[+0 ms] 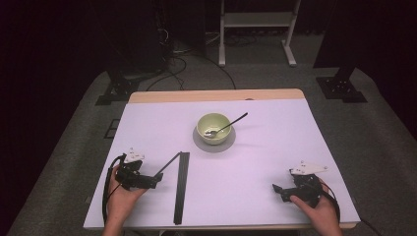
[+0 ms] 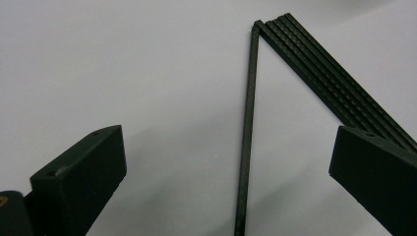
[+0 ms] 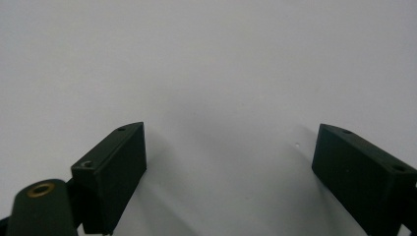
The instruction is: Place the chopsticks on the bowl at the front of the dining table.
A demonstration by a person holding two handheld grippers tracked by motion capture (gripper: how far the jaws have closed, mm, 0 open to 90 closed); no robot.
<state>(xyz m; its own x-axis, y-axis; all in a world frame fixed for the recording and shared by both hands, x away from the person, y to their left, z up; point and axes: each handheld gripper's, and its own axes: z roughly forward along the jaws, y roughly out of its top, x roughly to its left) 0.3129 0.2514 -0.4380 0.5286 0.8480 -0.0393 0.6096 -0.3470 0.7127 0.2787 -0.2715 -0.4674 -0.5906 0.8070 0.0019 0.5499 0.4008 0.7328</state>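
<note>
A bundle of several thin black rods (image 1: 181, 187) lies on the white table (image 1: 265, 147), running from near the front edge toward the middle. One single rod (image 1: 169, 163) slants away from the bundle's far end toward my left gripper (image 1: 156, 181). In the left gripper view that single rod (image 2: 247, 128) lies between the two wide-apart jaws, with the bundle (image 2: 334, 78) to its right. My left gripper (image 2: 226, 172) is open. At the front right, my right gripper (image 1: 277, 190) rests low over bare table. It is open (image 3: 228, 172) with nothing between its jaws.
A pale green bowl (image 1: 213, 128) on a grey saucer (image 1: 214, 143) stands at the table's middle, with a spoon (image 1: 231, 124) leaning out to the right. A white stand (image 1: 255, 29) and cables are on the floor beyond the table's far edge.
</note>
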